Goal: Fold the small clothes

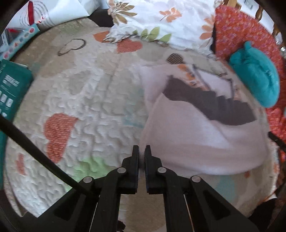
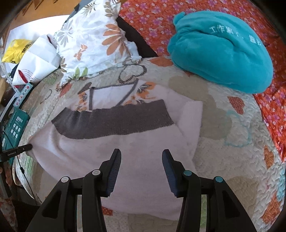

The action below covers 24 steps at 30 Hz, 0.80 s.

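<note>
A small white garment (image 2: 125,155) with a dark grey band (image 2: 114,119) and an orange flower print near its neck lies on the quilted bedspread (image 2: 223,160). It also shows in the left wrist view (image 1: 196,135), blurred. My left gripper (image 1: 142,151) is shut on the garment's left edge, and its tip shows in the right wrist view (image 2: 26,147) at that edge. My right gripper (image 2: 141,157) is open and empty, hovering over the garment's lower middle.
A teal plush bundle (image 2: 219,51) lies on an orange flowered cloth (image 2: 152,16) at the back right. A white flowered pillow (image 2: 93,41) sits behind the garment. A teal box (image 1: 10,89) and papers (image 2: 35,58) lie at the left edge.
</note>
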Motion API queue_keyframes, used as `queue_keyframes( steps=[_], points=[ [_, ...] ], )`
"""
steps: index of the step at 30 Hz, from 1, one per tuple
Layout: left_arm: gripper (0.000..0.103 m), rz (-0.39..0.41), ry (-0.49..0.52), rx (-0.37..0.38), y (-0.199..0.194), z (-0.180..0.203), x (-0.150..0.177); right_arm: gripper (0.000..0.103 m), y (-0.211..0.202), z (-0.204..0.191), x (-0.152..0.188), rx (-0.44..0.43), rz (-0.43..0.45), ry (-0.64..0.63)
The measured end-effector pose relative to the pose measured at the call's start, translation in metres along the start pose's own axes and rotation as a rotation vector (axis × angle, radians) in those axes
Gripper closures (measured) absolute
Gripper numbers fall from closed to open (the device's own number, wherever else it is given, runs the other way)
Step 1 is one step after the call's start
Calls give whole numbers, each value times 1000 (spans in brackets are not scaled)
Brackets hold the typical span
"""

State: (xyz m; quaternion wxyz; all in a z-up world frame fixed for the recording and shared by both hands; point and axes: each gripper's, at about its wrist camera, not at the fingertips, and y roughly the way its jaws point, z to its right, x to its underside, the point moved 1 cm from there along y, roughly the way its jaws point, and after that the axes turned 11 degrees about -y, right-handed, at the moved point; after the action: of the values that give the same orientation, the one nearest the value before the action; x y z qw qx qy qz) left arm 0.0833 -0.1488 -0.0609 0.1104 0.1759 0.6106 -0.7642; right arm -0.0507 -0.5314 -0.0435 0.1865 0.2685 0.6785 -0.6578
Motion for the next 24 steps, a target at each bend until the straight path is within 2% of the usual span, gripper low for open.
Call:
queue_keyframes(
  steps=[3,5,7,8,9,10,11,12,13,14,15,18,19,22,24],
  points=[
    [93,-15,-7,-64,5,-7,6,51,2,6,2,12,-6,16],
    [91,20,-28,-82,1,-13,1,51,-3,11,2,10,39,34],
    [77,74,-58,-100,-8,-15,-4,48,-10,12,1,17,111,46],
    [72,109,-77,-100,-16,-17,-5,38,-14,12,2,12,156,54],
    [61,136,-93,-95,-22,-18,-7,35,-15,11,3,4,172,57],
    [54,165,-107,-87,-30,-17,-8,35,-12,9,2,-29,174,57],
    [51,194,-115,-71,-36,-13,-8,35,-5,6,1,-70,142,56],
    [43,218,-115,-57,-43,-9,-7,35,0,4,1,-89,108,56],
    [34,241,-111,-45,-50,-3,-5,41,9,1,0,-113,53,58],
    [31,258,-107,-39,-53,2,-4,54,14,-1,0,-128,27,63],
    [27,276,-104,-34,-57,8,0,58,20,-3,0,-153,7,76],
    [24,270,-108,-13,-61,20,10,59,32,-2,2,-182,-21,97],
    [24,251,-116,8,-58,23,13,59,36,0,4,-155,-32,94],
    [24,168,-147,82,-46,29,20,64,54,15,13,12,-120,120],
    [24,140,-145,122,-34,35,22,66,47,24,10,15,-98,175]
  ],
)
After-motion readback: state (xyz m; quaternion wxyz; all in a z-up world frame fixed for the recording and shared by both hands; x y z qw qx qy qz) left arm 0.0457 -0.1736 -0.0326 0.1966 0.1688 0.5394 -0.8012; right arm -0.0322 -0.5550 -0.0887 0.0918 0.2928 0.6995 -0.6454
